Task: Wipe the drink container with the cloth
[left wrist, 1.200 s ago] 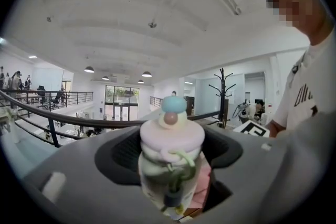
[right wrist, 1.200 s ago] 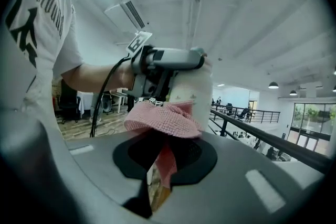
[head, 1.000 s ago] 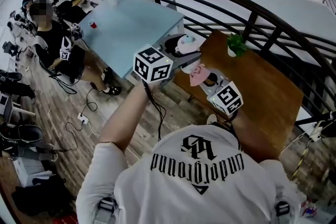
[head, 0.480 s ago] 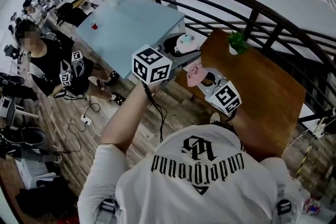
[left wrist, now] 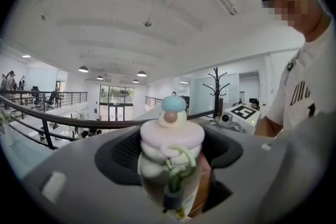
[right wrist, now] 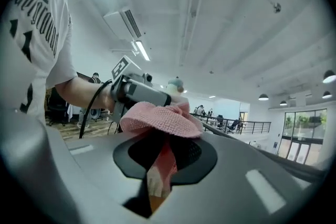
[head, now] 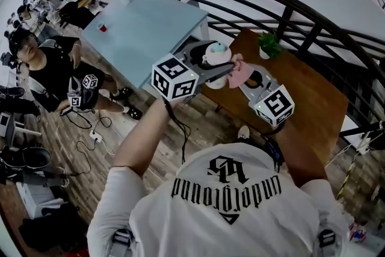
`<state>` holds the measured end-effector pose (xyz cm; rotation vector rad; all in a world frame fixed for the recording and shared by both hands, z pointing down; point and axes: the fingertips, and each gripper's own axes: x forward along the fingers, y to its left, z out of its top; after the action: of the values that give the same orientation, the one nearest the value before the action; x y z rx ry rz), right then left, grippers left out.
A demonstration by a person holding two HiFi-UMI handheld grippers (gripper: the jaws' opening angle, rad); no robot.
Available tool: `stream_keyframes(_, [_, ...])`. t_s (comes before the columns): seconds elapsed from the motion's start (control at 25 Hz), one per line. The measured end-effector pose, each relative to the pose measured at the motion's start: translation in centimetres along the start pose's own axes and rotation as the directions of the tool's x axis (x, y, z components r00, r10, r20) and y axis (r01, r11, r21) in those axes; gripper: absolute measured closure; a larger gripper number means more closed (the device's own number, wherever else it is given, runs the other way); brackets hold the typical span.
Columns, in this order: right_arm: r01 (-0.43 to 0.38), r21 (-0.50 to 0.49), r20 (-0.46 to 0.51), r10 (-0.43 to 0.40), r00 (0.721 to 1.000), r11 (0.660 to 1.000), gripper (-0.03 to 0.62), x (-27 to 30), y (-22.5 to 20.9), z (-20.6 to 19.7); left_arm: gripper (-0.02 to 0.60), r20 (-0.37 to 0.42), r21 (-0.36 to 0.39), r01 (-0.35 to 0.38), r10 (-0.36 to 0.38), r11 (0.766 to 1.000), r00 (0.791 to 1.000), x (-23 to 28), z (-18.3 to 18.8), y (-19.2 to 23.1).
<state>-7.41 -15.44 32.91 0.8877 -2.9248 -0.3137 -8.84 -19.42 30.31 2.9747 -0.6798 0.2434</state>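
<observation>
Left gripper (head: 211,71) clamped on drink container (head: 215,52). Right gripper (head: 253,79) pinching pink cloth (head: 242,73), cloth touching container's 3 o'clock side.

Both arms reach forward and are raised in front of the chest. The bare left forearm (head: 141,129) is extended further out than the right. The left gripper (head: 210,69) points ahead and to the right. Its jaws are clamped on the body of the drink container (head: 215,56), which stands upright between them. The right gripper (head: 252,81) points ahead and to the left, its jaws pinching a fold of the pink cloth (head: 239,73). The two gripper tips sit close together, and the cloth appears to touch the container's side.
</observation>
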Motion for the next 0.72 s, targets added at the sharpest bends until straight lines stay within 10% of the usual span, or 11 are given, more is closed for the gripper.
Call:
stream_keyframes(0.48, [-0.018,0.078,-0.150,0.030,0.988,0.997,0.548,-2.0,1.3,-8.6,0.196,0.047,0.013,0.069,-0.070,0.998,0.996,1.1,2.1,-2.3])
stream_keyframes(0.72, [-0.034,0.059,-0.075,0.038,0.996,0.998,0.548,-3.6,-0.7,-4.6,0.196,0.029,0.022,0.092,-0.092,0.996,0.995,2.3,1.4,-3.4])
